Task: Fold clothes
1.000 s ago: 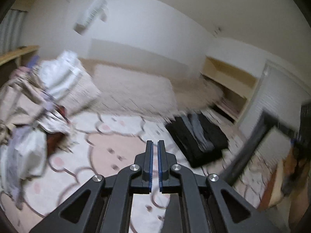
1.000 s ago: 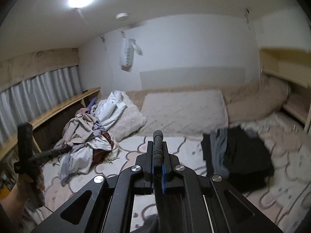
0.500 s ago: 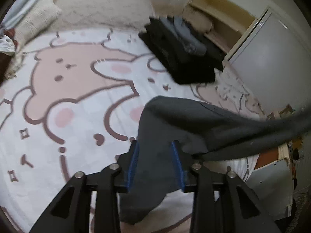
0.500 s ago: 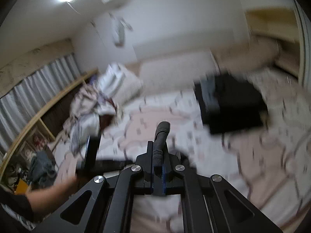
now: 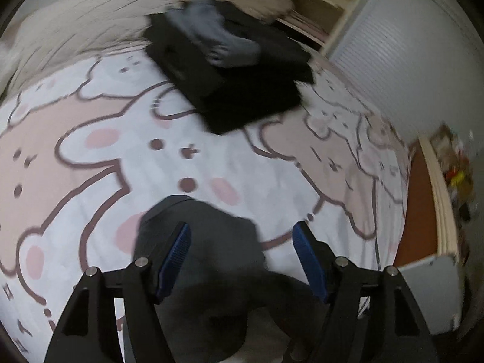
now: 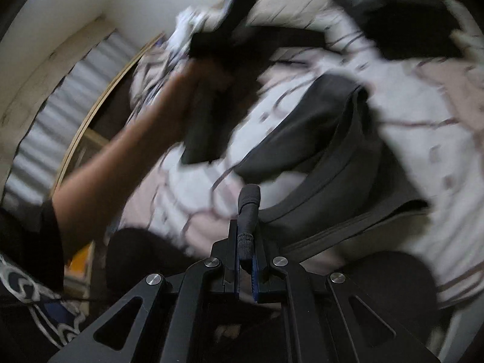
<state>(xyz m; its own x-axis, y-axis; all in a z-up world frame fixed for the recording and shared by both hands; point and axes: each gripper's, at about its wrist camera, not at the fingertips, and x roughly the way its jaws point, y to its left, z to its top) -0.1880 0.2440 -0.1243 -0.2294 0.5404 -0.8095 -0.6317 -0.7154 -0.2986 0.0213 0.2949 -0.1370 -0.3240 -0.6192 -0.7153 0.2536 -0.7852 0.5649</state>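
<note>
A dark grey garment point(image 5: 208, 242) has been brought down onto the near edge of the cartoon-print bedsheet point(image 5: 90, 157). The left gripper point(image 5: 240, 260), clamped a second ago, is opening with cloth beneath its pads, untouched. The right gripper point(image 6: 246, 260) stays clenched on a garment edge, so spreading can begin.

Under me lies a white bedsheet point(image 5: 217, 157) printed with pink cartoon animals outlined in brown. Far across it a beige fluffy blanket point(image 5: 90, 21) runs along the wall. To the right I see a grey slatted door point(image 5: 408, 60). On the left, a pale curtain point(image 6: 60, 106) hangs behind a wooden ledge point(image 6: 99, 103).
</note>
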